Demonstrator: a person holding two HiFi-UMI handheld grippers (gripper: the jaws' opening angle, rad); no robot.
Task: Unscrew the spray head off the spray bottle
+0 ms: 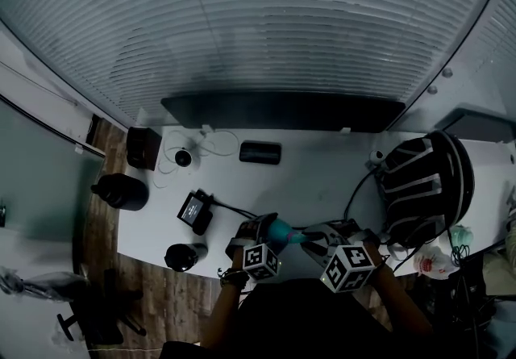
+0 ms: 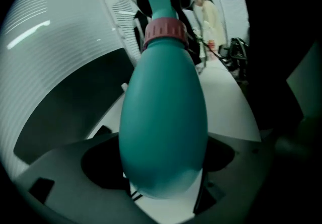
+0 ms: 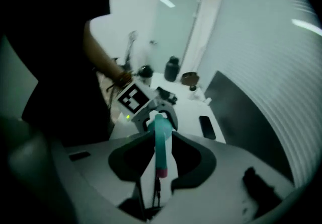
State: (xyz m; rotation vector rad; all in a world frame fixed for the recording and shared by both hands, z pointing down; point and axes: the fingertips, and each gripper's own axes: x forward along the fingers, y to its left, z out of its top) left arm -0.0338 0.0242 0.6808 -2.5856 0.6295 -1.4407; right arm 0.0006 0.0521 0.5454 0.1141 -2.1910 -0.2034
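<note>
l claw (image 2: 162, 180) grips teal bottle (image 2: 163, 112); r claw (image 3: 162, 155) pinches spray head (image 3: 160, 142).

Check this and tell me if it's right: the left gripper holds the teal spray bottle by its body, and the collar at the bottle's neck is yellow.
One thing is wrong: the collar is pink, not yellow, as the left gripper view shows. The rest stands: the left gripper holds the teal spray bottle by its body.
</note>
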